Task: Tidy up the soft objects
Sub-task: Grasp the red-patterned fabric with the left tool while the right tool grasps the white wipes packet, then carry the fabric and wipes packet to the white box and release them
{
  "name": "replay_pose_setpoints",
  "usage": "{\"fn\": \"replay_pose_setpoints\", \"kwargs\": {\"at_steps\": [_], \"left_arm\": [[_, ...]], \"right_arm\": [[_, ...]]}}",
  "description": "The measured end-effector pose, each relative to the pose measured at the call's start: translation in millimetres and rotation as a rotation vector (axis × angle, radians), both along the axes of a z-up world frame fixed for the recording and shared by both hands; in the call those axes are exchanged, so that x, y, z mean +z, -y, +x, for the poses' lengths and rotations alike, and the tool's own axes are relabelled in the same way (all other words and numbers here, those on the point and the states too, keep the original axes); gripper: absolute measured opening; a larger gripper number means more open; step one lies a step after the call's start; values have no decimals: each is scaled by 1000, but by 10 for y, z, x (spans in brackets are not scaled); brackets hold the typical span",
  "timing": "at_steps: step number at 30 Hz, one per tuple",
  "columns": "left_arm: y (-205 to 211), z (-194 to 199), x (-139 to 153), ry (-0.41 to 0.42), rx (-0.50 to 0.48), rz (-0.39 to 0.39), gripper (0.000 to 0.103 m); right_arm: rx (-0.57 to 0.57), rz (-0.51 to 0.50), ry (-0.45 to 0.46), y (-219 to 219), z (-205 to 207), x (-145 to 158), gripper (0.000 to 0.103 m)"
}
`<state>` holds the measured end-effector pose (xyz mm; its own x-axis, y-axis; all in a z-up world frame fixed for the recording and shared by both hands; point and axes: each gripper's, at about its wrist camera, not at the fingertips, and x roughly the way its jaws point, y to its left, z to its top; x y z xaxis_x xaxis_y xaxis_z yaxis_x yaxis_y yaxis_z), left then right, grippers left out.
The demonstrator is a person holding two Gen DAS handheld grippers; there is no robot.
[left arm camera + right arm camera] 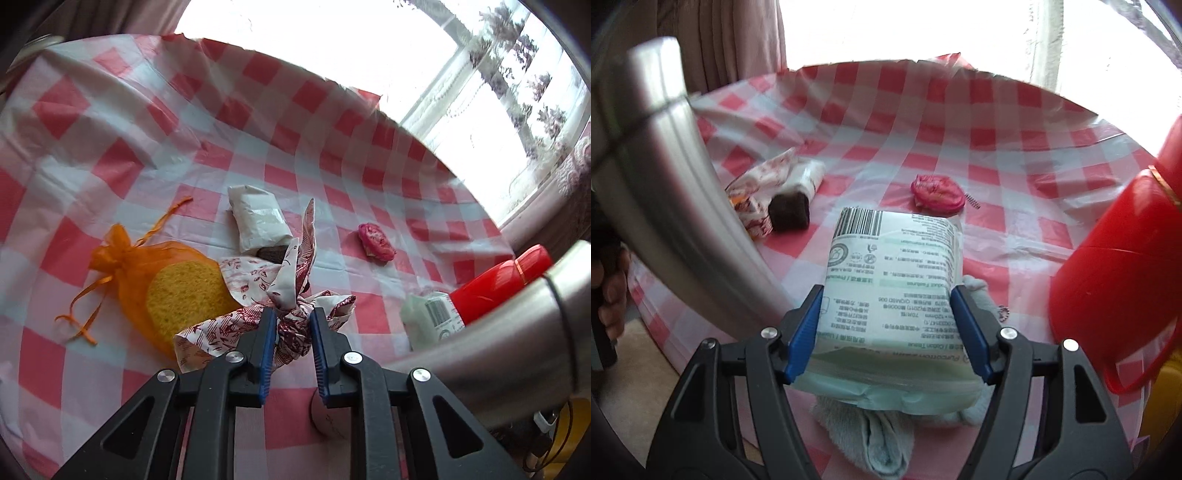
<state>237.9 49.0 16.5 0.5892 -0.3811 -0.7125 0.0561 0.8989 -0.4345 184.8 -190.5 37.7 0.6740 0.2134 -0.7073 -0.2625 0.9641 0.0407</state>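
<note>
Tablecloth [258, 122] in red-and-white check; floral scarf [295, 295] white with a dark red printed pattern, beside an orange organza pouch [122, 258] holding a yellow sponge [184, 291], a white packet [258, 221] and a pink crumpled item [376, 242]. Tissue pack [890, 295] pale green and white with black print and a barcode, over a light grey-blue cloth [886, 443]; red container [1119, 288] with a gold band; dark brown block [788, 212]. Both grippers black with blue fingers [801, 328].
</note>
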Motion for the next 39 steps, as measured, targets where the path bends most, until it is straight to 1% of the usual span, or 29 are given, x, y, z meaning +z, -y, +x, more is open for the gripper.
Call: {"fn": "replay_pose_setpoints", "kwargs": {"at_steps": [2,5,10,14,18,24,27,31,33,39], "left_arm": [[-66,-104,26,19,22,-22,20],[-155,-258,45,40,56,-55,20],[-215,-532,57,59,88,-90,20],[-186,-785,87,70,84,-104,20],[-109,-1053,158,92,56,-106,20],[31,-1424,307,134,-3,-116,20],[182,-1569,381,153,-43,-110,20],[489,-1672,466,163,-120,-105,20],[643,-1706,486,161,-154,-104,20],[1290,-1820,480,131,-321,-122,20]], "right_arm": [[-13,25,22,56,-87,64,71],[-40,33,44,134,-229,134,71],[-102,36,45,276,-467,164,71],[-135,26,28,385,-672,128,71],[-165,16,21,538,-877,131,71],[-241,-5,20,856,-1187,159,71],[-277,-9,10,1017,-1328,154,71],[-322,4,-9,1265,-1542,134,71],[-352,-12,-9,1388,-1648,126,71],[-472,-68,-44,1791,-1890,27,71]]}}
